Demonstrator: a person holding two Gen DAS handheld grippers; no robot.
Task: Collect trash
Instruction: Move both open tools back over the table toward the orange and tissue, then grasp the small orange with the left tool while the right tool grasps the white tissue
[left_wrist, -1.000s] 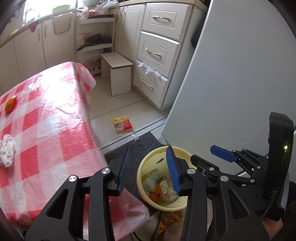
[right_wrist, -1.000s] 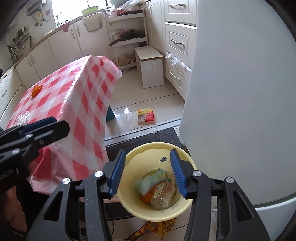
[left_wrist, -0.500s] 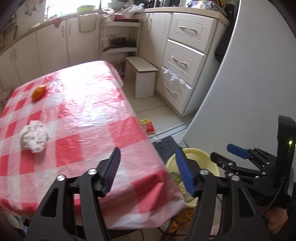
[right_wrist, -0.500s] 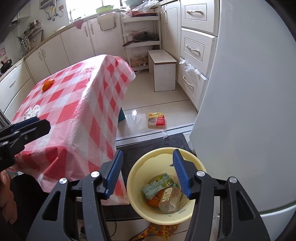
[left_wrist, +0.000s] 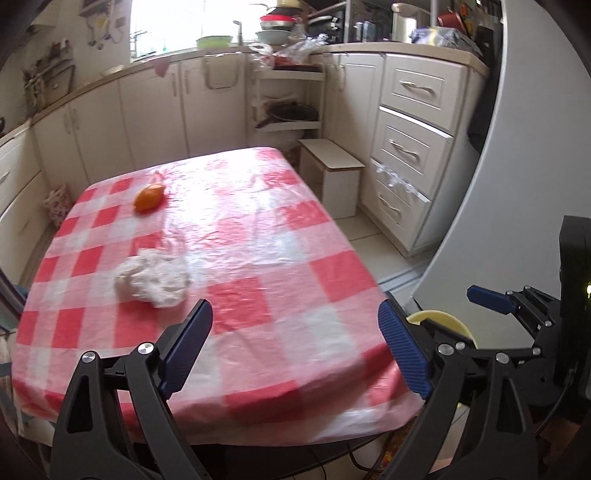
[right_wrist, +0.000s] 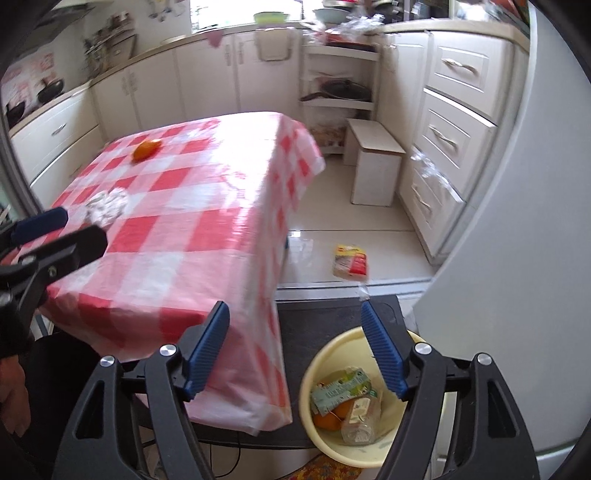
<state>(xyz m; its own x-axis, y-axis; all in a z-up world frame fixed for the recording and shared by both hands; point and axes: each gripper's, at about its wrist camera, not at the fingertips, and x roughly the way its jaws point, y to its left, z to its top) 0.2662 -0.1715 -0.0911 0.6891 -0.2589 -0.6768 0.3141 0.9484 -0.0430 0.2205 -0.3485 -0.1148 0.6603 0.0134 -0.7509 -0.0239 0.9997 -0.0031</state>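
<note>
A crumpled white tissue (left_wrist: 153, 278) and an orange peel (left_wrist: 148, 197) lie on the red-checked tablecloth (left_wrist: 277, 258); both also show in the right wrist view, tissue (right_wrist: 109, 203) and peel (right_wrist: 146, 148). My left gripper (left_wrist: 295, 347) is open and empty over the table's near edge, just right of the tissue. My right gripper (right_wrist: 299, 354) is open and empty above the yellow bin (right_wrist: 325, 354), which holds a carton, a bottle and orange peel. A yellow-red wrapper (right_wrist: 351, 260) lies on the floor.
A white stool (right_wrist: 375, 168) stands by the drawer cabinet (right_wrist: 450, 118). A white fridge side (right_wrist: 517, 277) rises on the right. A dark mat (right_wrist: 317, 314) lies under the bin. Counters with dishes line the back wall.
Both grippers have swung up and left, away from the bin and toward the table. The left gripper now looks across the tabletop, with the tissue and peel nearer. Both jaws have opened wider.
</note>
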